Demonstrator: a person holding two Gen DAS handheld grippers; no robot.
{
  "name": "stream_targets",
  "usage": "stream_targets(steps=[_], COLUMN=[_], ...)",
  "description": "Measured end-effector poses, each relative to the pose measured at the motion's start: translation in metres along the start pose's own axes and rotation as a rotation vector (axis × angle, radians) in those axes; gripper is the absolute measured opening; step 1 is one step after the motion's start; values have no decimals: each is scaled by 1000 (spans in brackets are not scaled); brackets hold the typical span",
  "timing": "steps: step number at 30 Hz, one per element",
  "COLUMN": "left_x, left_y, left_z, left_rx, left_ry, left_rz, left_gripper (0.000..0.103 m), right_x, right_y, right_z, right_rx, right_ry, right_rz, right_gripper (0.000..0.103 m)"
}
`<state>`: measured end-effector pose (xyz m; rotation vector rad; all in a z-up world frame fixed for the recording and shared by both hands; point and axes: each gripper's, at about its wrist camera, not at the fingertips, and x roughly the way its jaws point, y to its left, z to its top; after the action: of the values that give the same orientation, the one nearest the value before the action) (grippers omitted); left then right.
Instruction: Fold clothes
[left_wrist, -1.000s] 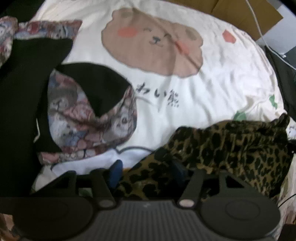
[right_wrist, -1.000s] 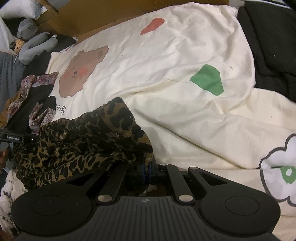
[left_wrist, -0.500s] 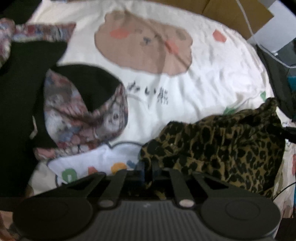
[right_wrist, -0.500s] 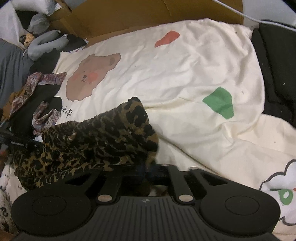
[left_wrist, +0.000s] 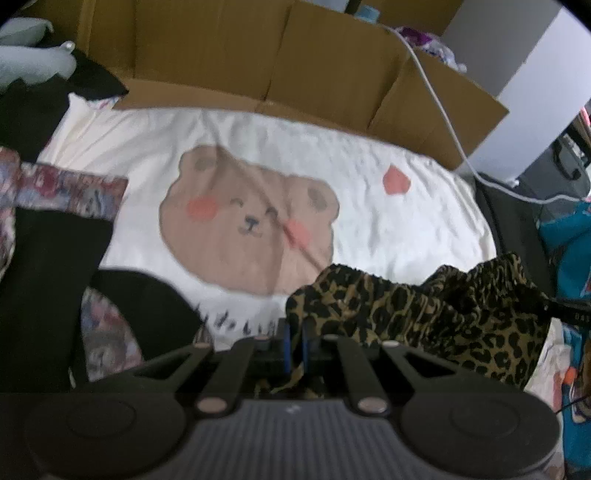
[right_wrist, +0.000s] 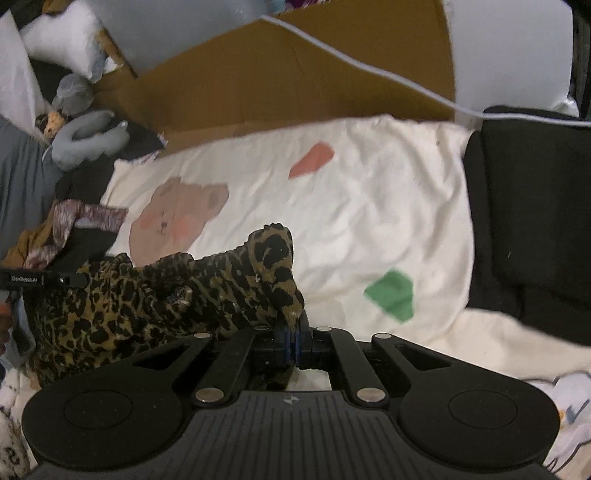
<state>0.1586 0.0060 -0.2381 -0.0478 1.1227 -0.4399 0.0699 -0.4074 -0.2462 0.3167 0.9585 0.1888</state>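
Claws both pinch the leopard-print garment (left_wrist: 436, 314): the left gripper (left_wrist: 294, 341) and the right gripper (right_wrist: 292, 334) each clamp one end. A second ago the left stood open; now the cloth hangs stretched above the bedspread (right_wrist: 369, 206), likely ready to spread. Only the left view shows the black patchwork clothes (left_wrist: 55, 266) at the bedspread's left edge.

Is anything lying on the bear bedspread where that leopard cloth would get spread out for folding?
Mostly not. Both grippers pinch the leopard-print garment above the bedspread; its middle is bare. The black and floral clothes crowd its left side.
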Motion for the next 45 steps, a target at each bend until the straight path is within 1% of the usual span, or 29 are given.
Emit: stream_targets(steps=[8,10,15,18,20,21,23,24,25,26,27,29,31,33,34,35,37,40,42,44,45], left_x=[3,3,23,42,54,60,69,73,74,74,72,68,64,64,68,72,82,97,105,109,111], left_y=[6,8,10,12,12,12,13,13,15,16,17,18,19,19,17,15,13,14,14,14,14], left_z=[41,51,66,63,58,56,51,48,47,46,48,52,61,71,74,77,83,82,79,74,71], left_rx=[-8,-10,19,31,46,54,57,54,51,48,47,45,35,20,23,27,28,1,-3,1,2], left_ry=[-83,-103,-76,-21,18,38,73,89,98,107,102,93,67,44,46,49,61,91,107,125,133], left_rz=[5,7,31,29,35,39,67,80,66,52,49,43,37,33,34,35,31,22,25,26,22], left_gripper=[3,3,3,3,5,8,17,19,20,24,25,28,31,36,37,38,38,38,41,47,48], right_x=[6,9,31,47,52,55,59,61,61,60,59,57,55,55,56,56,63,77,87,95,98], right_y=[-11,-13,-9,-14,-20,-23,-30,-33,-36,-38,-39,-39,-38,-38,-38,-38,-35,-33,-33,-32,-32], right_z=[37,47,62,60,56,53,49,47,45,44,44,48,53,60,64,68,73,76,77,75,74], right_rx=[-32,-45,-115,-113,-95,-86,-67,-58,-47,-35,-33,-46,-52,-37,-20,-4,-15,-37,-37,-49,-55], right_ry=[-52,-61,-46,0,21,31,52,62,63,62,56,48,36,20,15,10,10,24,38,58,68], right_rz=[-37,-32,-70,-103,-114,-118,-127,-132,-133,-134,-127,-118,-115,-106,-98,-90,-87,-86,-71,-67,-66], right_gripper=[1,1,1,1,2,3,6,16,33,41,46,46,46,49,51,51,53,54,55,55,55])
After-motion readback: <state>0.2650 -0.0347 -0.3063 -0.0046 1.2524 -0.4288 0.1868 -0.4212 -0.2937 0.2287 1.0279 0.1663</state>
